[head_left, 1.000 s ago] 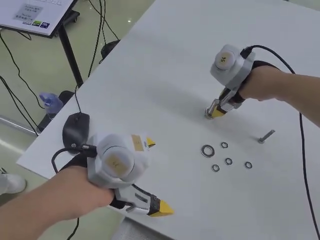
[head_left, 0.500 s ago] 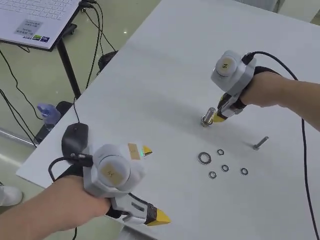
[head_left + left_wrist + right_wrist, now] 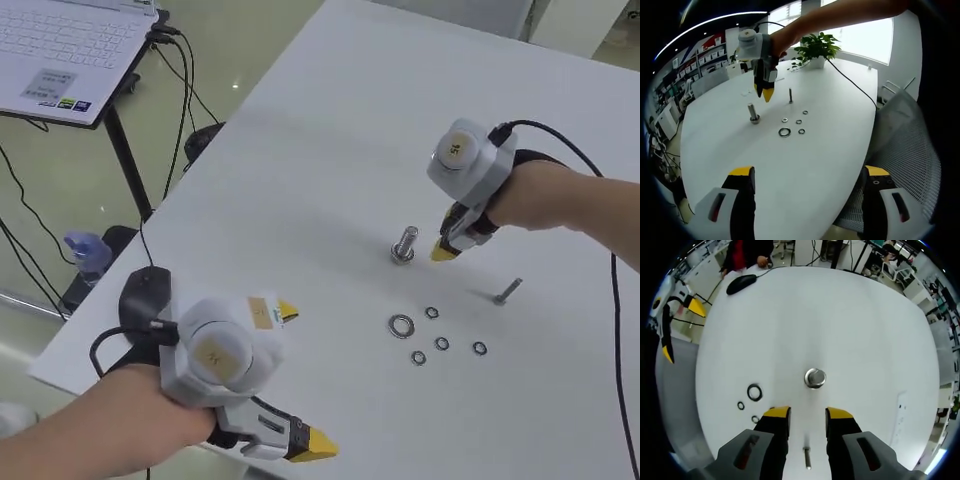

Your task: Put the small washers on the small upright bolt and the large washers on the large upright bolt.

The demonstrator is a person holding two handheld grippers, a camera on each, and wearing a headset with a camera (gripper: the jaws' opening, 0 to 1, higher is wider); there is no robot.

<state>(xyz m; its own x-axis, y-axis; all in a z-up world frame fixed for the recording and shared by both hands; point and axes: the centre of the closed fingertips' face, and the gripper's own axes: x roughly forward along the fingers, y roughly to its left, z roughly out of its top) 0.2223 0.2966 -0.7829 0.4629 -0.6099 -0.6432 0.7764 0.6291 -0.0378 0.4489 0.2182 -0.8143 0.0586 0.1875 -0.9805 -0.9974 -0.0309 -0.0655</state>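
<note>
**A:** Find the large bolt (image 3: 404,244) first.

**B:** Found near the middle of the white table (image 3: 330,120). Standing on its head, long axis straight up, threaded end on top. Seen end-on in the right gripper view, as a round grey disc.

**A:** And the right gripper (image 3: 447,252)?

**B:** Held just right of that bolt, tips pointing down at the table. Jaws a little apart, nothing between them, clear of the bolt.

**A:** Now place the small bolt (image 3: 507,291).

**B:** Lying flat, right of the large one and somewhat nearer. Long axis running near-left to far-right, head at the near-left end. Hard to read in the left gripper view: just a thin vertical line there.

**A:** Washers?

**B:** Loose on the table, nearer than both bolts. One large washer (image 3: 401,325) furthest left, four small washers (image 3: 441,343) scattered close to its right. Partly hidden behind a jaw in the right gripper view.

**A:** Left gripper (image 3: 304,377)?

**B:** At the near-left edge, well apart from all of it. Jaws spread wide, empty.
</note>
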